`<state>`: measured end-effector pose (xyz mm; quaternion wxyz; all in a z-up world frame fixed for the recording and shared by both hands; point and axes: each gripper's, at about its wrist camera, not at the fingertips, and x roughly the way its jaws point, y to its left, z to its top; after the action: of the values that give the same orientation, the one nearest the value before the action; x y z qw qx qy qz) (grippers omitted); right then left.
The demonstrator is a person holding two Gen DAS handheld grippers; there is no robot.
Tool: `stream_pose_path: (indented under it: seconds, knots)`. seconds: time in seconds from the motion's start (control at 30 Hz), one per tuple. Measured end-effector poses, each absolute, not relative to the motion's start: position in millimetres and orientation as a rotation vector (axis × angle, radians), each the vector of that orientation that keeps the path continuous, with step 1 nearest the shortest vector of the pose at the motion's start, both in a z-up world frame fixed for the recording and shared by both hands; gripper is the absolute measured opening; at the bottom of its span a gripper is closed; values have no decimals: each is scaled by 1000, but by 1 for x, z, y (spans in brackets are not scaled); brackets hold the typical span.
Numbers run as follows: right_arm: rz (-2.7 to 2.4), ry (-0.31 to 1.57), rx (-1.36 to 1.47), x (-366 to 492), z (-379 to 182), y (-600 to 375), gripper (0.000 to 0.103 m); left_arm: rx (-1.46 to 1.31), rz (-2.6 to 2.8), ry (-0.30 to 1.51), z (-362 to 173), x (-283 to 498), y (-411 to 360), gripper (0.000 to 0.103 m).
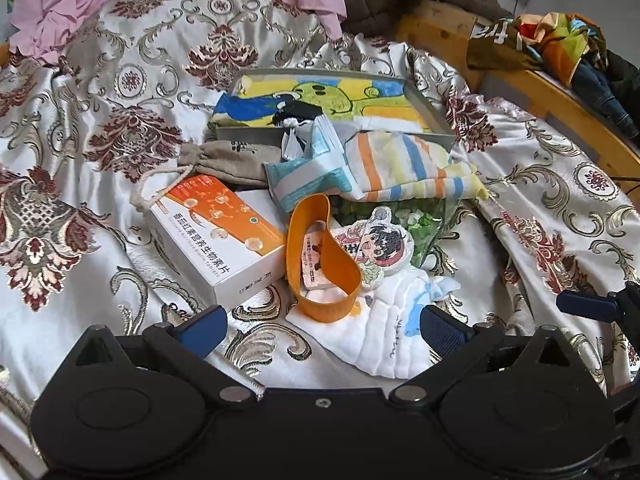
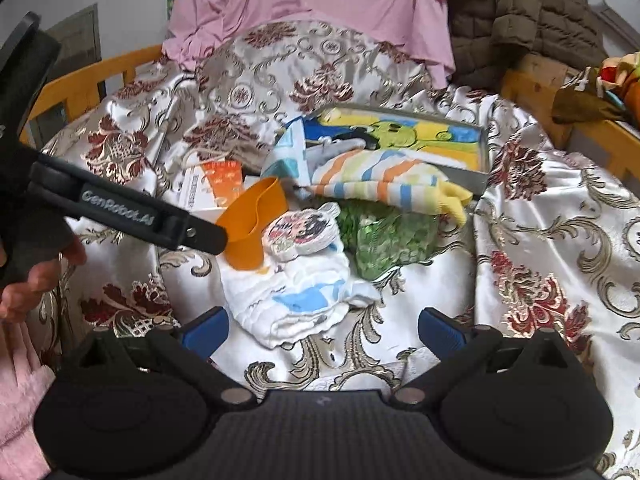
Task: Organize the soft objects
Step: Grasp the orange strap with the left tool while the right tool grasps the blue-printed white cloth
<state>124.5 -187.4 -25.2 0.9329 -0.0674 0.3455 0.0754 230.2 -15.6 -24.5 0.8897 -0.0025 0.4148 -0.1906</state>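
both hand-held grippers, left point(image 1: 322, 326) and right point(image 2: 323, 326), wide, empty; approach step; next: close on white folded cotton cloth point(image 2: 296, 300), lower centre.

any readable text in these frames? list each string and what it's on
"GenRobot.AI": on the side of the left gripper's black body, seen from the right wrist view.
White and orange box: a line of large Chinese characters along the white side, with a smaller Latin line beside it, too blurred to quote.
Small pink packet inside the orange band: print too small to read.
Round cartoon pad: lettering illegible.
Beige drawstring pouch: dark mark, unreadable.
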Motion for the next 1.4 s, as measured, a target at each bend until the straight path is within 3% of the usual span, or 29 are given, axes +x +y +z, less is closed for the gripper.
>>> stream_pose_path:
  seconds: [0.6, 0.87, 1.4]
  knots:
    - [361, 755, -394, 173, -60, -168, 103, -15, -427, 922, -51, 263, -22, 102]
    - [397, 783, -351, 201, -75, -170, 102, -27, -451, 930, -59, 276, -30, 101]
    - [373, 820, -294, 229, -95, -172, 102, -80, -458, 944, -68, 292, -28, 74]
